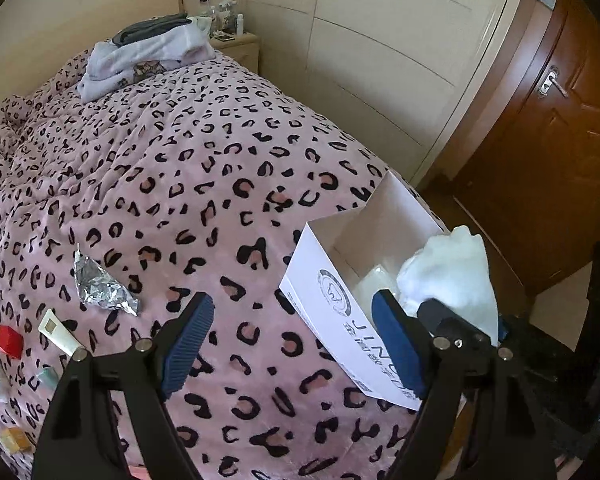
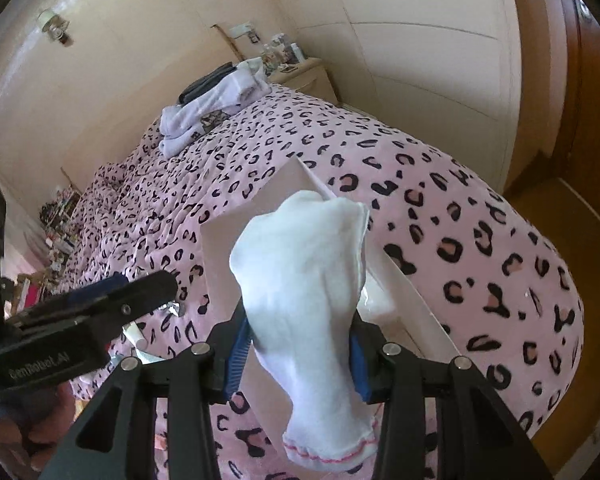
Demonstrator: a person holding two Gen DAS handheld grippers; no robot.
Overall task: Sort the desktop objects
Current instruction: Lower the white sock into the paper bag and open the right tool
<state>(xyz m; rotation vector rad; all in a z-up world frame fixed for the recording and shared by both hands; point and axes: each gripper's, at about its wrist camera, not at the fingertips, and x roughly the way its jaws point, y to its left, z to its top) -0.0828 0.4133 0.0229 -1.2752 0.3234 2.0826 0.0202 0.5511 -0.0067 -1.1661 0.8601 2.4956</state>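
The right gripper (image 2: pixel 296 364) pinches a white sock (image 2: pixel 308 292) above the open box (image 1: pixel 332 280). It should lower the sock well inside before releasing. The left gripper (image 1: pixel 296 344) stands spread, empty, astride the box's near wall.

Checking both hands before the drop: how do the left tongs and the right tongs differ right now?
The left tongs stand wide open and empty; the right tongs grip a white sock. The left tongs straddle the near wall of the white box; the right tongs hold the sock above the box opening. Both have blue pads and black arms.
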